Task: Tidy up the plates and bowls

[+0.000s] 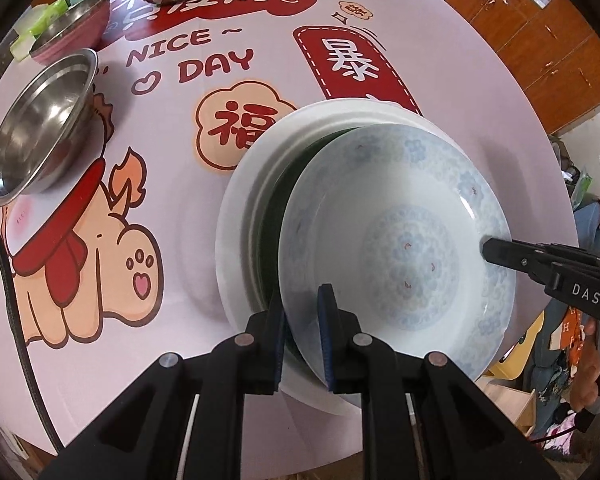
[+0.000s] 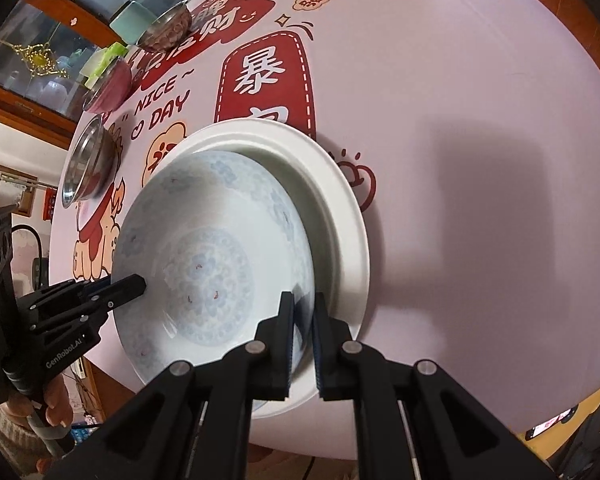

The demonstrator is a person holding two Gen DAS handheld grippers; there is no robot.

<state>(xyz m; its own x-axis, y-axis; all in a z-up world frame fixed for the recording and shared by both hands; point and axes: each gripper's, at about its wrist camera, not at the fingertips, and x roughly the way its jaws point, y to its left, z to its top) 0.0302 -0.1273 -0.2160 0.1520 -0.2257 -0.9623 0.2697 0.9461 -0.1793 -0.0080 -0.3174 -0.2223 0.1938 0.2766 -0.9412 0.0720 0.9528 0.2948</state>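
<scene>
Both my left claw [image 1: 302, 334] and right claw [image 2: 302, 342] clench the patterned plate's [image 1: 404, 240] rims at centre frame; uneven lowering could chip the white plate [image 1: 244, 184] beneath.

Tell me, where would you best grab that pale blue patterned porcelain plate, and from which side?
By its thin rim, from above, at two opposite edges. The pale blue patterned porcelain plate is wide, shallow and tilted over the white plate, so only its rim fits between jaws. The left gripper and the right gripper each pinch it there, one finger inside, one outside.
</scene>
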